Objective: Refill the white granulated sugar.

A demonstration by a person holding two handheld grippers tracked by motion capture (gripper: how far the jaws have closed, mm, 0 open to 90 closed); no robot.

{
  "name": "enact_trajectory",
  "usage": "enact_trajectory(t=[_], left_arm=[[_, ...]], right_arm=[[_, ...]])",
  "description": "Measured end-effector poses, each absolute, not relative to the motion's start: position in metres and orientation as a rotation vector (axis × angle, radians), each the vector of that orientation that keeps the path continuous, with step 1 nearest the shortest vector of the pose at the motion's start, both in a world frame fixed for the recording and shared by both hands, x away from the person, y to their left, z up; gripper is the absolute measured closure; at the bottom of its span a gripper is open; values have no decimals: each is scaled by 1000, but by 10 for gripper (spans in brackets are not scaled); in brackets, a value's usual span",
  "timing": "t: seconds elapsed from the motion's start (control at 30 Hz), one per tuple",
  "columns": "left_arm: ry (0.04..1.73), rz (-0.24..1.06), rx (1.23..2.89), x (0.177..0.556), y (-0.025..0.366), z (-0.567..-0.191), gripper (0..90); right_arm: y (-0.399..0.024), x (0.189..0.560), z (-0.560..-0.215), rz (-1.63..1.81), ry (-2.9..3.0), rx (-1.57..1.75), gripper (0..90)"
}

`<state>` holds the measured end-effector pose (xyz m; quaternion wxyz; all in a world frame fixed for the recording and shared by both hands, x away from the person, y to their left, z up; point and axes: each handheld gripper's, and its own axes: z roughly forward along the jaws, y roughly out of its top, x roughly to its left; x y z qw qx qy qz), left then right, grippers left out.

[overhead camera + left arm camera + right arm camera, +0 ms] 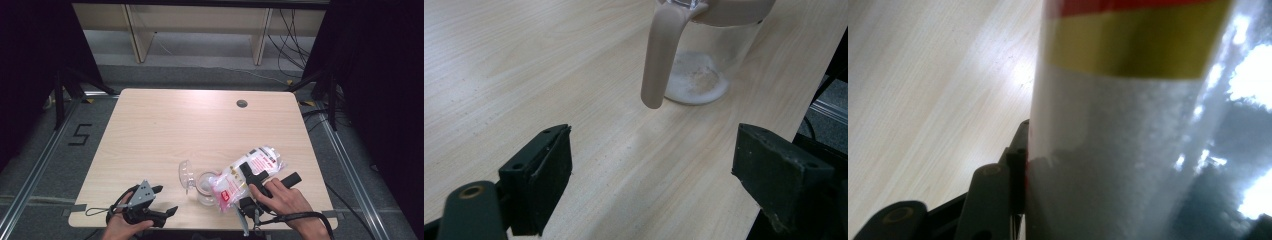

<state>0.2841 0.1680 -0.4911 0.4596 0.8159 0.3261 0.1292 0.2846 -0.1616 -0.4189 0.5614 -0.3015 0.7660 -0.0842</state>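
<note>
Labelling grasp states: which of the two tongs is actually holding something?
The right tongs: clamped on the clear bag of white powder, tilted over the glass jar. The left tongs gape open, holding nothing.

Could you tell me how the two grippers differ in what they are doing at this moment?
The right gripper is shut on the plastic bag of white powder, tilted toward the glass jar; the left gripper is open and holds nothing. The right gripper is raised over the table beside the jar, while the left gripper sits low near the front edge, pointing at the jar. Both are hand-held, with black jaws.
</note>
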Motion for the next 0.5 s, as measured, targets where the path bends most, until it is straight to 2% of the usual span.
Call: enact_trajectory(t=[0.5], left_arm=[[803,319,2008,285,168,-492,158]], right_arm=[[-163,284,-418,-206,1805,-714,553]])
